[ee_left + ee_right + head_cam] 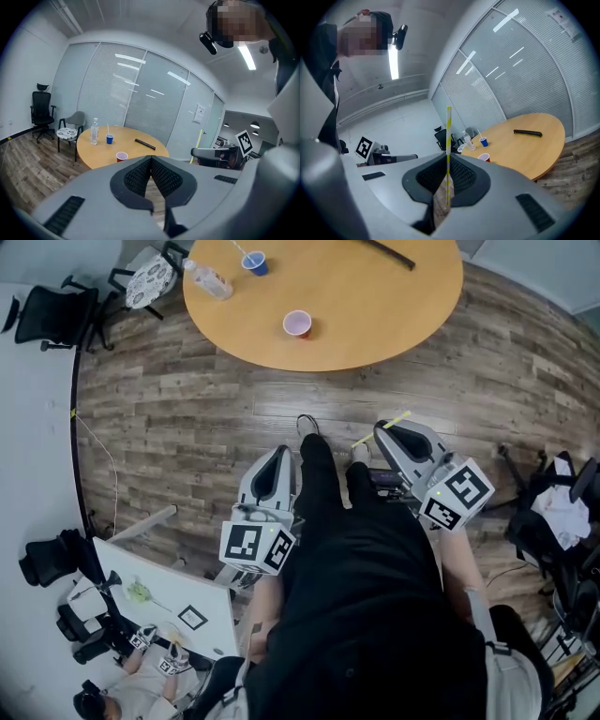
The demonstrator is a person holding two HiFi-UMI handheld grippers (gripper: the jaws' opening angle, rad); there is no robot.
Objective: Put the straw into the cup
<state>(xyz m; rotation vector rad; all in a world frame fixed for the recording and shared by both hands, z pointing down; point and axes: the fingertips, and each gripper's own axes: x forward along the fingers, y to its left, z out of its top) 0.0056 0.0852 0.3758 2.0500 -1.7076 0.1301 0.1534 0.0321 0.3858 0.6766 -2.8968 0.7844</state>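
**Wood-floor office, right gripper has the straw, cups way off on the tabletop**

Wood plank floor everywhere in the head view, with a round wooden tabletop up at 12 o'clock. A person in black trousers stands well back from it.

Right gripper: the jaws are pinched tight on a yellow-and-white striped straw. In the right gripper view the straw pokes straight out past the jaw tips toward 12 o'clock, and its lower end runs down between the ribbed pads. From the head view it sits across the gripper tip, slanted from roughly 8 to 2 o'clock, over the floor and nowhere near the tabletop.

Left gripper: jaws pressed together with nothing between them, just pad against pad. It hangs beside the person's left leg, pointing toward the tabletop.

On the tabletop:
- red cup near the closest edge, upright, looks empty
- blue cup at about 11 o'clock from the red one, well apart from it, with a second straw leaning out of it
- clear water bottle at 9 o'clock of the blue cup, near it
- slim black bar at the far side, around 1 o'clock from the red cup

A chair with a patterned seat stands just off the tabletop's 9 o'clock edge.
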